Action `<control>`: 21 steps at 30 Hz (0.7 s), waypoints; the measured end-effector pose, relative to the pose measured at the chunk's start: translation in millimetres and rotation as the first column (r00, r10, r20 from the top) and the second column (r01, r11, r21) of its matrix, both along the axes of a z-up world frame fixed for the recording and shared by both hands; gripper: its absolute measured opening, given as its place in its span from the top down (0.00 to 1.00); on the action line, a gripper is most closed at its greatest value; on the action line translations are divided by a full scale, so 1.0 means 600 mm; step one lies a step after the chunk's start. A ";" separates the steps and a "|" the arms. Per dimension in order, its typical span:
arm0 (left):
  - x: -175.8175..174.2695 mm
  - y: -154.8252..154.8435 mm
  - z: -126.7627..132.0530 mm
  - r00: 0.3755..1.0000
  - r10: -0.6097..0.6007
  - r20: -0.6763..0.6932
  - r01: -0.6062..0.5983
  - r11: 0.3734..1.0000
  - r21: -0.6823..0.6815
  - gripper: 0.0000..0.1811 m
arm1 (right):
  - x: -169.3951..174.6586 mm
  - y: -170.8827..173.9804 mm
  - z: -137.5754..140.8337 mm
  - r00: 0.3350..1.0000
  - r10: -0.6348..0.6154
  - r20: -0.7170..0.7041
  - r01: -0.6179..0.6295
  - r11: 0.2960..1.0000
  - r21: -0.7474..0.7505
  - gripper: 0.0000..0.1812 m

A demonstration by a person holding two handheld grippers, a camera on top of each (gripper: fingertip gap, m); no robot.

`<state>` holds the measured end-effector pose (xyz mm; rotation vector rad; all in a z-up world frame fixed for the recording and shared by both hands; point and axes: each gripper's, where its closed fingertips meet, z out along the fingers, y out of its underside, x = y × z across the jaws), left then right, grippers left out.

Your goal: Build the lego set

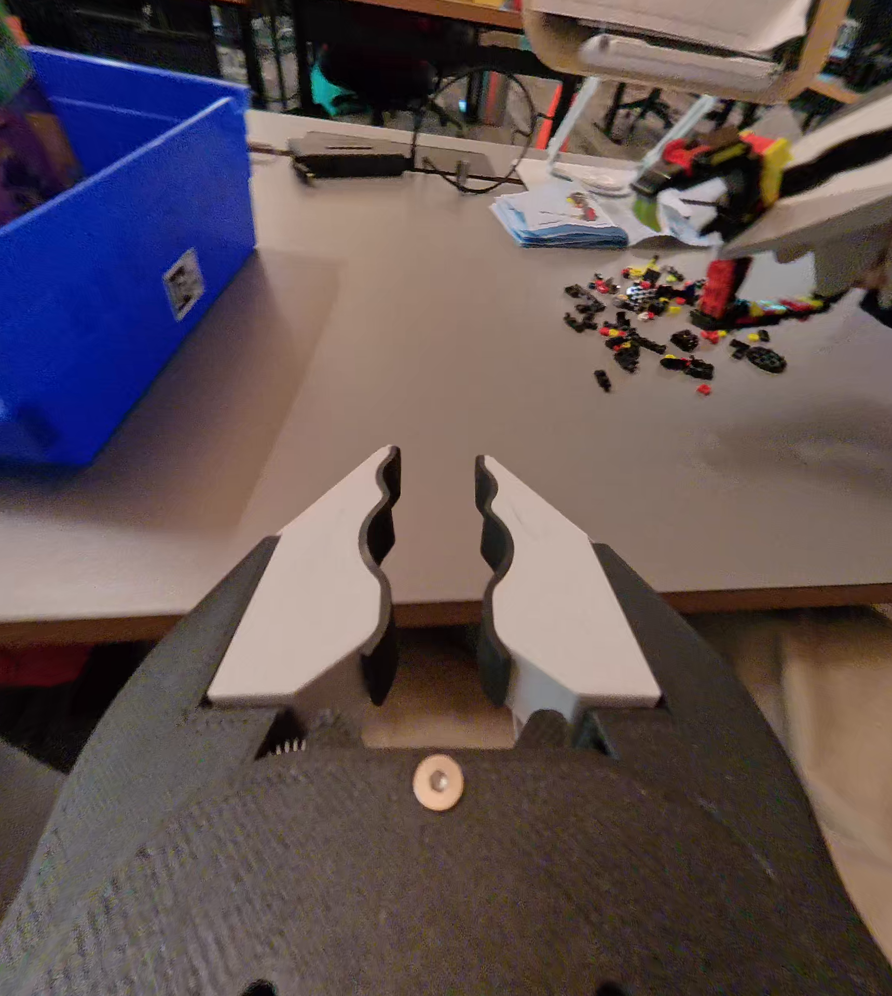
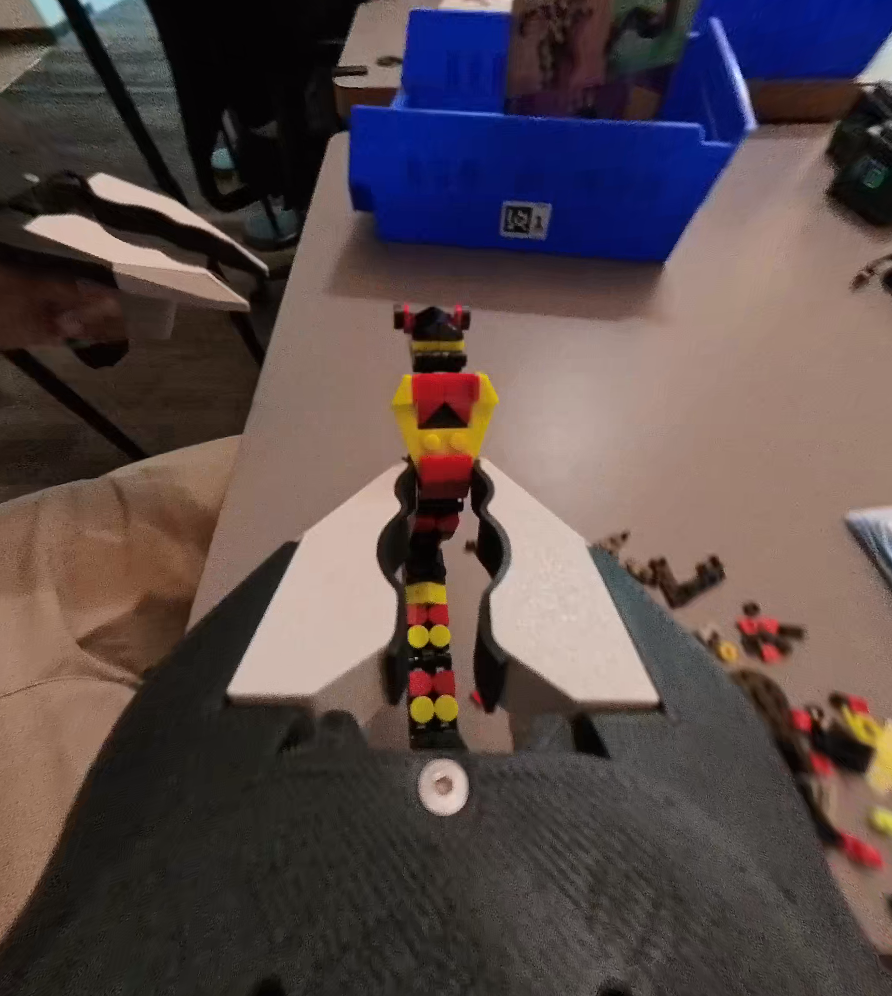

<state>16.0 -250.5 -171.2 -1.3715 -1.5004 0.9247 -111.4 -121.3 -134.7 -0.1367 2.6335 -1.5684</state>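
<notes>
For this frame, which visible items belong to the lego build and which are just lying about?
Belongs to the job:
- lego model, clamped in the right gripper
- loose lego pieces on the table
- instruction booklet
- left gripper, open, empty

Just lying about:
- blue bin
- black power adapter with cables

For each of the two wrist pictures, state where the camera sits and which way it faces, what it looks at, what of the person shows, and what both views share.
Left wrist view: sits on the left gripper, open and empty, at the table's near edge, facing across the table toward the loose lego pieces; a beige trouser leg shows.
Right wrist view: sits on the right gripper, shut on the lego model, facing along the table; a hand shows.
Shared: blue bin, loose pieces, instruction booklet, each other's gripper.
</notes>
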 end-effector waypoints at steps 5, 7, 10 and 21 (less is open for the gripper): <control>-0.080 0.039 0.002 0.996 -0.094 0.001 0.093 0.993 -0.070 0.87 | -0.022 0.165 -0.027 0.962 -0.274 -0.017 0.273 0.961 -0.035 0.90; -0.107 0.050 -0.001 0.993 -0.122 0.010 0.122 0.987 -0.103 0.88 | -0.017 0.218 -0.037 0.939 -0.343 -0.032 0.342 0.939 -0.044 0.90; -0.138 0.073 -0.011 0.984 -0.172 0.039 0.175 0.981 -0.081 0.87 | -0.011 0.277 -0.030 0.909 -0.416 0.000 0.414 0.904 -0.105 0.90; -0.257 0.153 -0.015 0.947 -0.320 0.027 0.317 0.945 0.084 0.87 | -0.027 0.345 -0.107 0.881 -0.472 -0.012 0.472 0.881 -0.017 0.90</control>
